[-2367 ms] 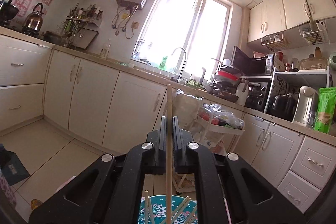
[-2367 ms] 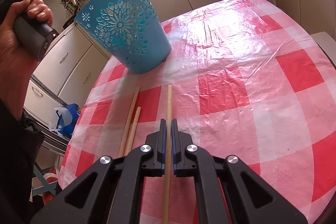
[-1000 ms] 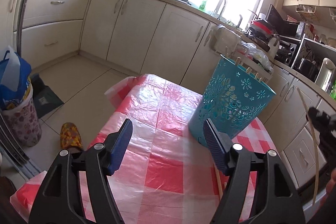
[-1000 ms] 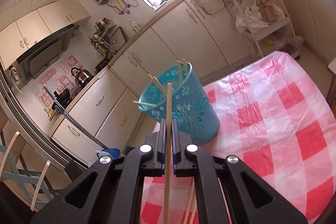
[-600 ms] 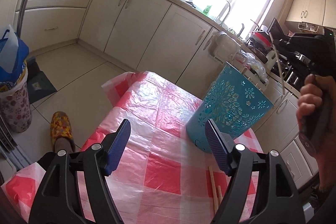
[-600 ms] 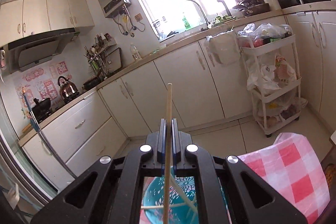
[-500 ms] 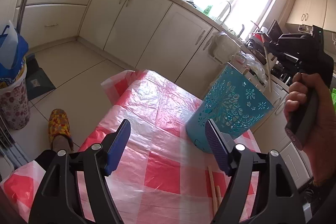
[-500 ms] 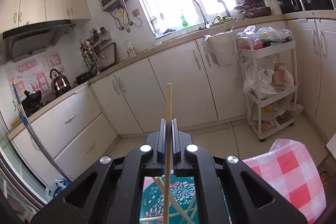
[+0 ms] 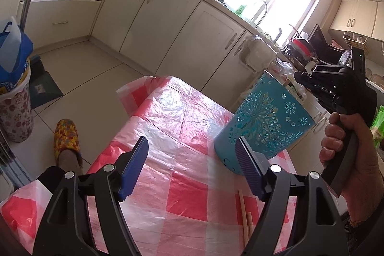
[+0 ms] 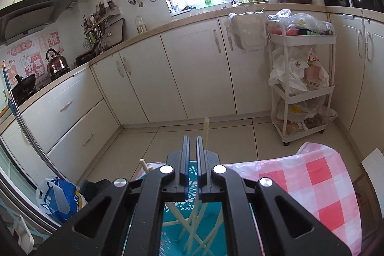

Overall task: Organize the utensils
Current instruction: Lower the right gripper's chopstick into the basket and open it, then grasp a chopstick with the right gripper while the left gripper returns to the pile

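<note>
A teal cut-out basket (image 9: 264,126) stands on the red-checked tablecloth (image 9: 182,136). My right gripper (image 10: 191,143) hangs over the basket (image 10: 172,220), jaws slightly parted with nothing between them. A chopstick (image 10: 206,133) stands just right of the fingers, and several chopsticks (image 10: 192,227) lie inside the basket. In the left wrist view the right gripper (image 9: 309,82) is above the basket rim. My left gripper (image 9: 192,160) is wide open and empty, low over the table. Two chopsticks (image 9: 244,215) lie on the cloth by its right finger.
White kitchen cabinets (image 10: 196,73) run along the walls. A white trolley (image 10: 302,88) with bags stands by the table (image 10: 319,174). A flowered bin with a blue bag (image 9: 12,88) and a slippered foot (image 9: 67,141) are on the floor at left.
My right gripper has let go of its chopstick over the basket; the stick now drops beside the fingers. The left gripper stays open and hardly moved.
</note>
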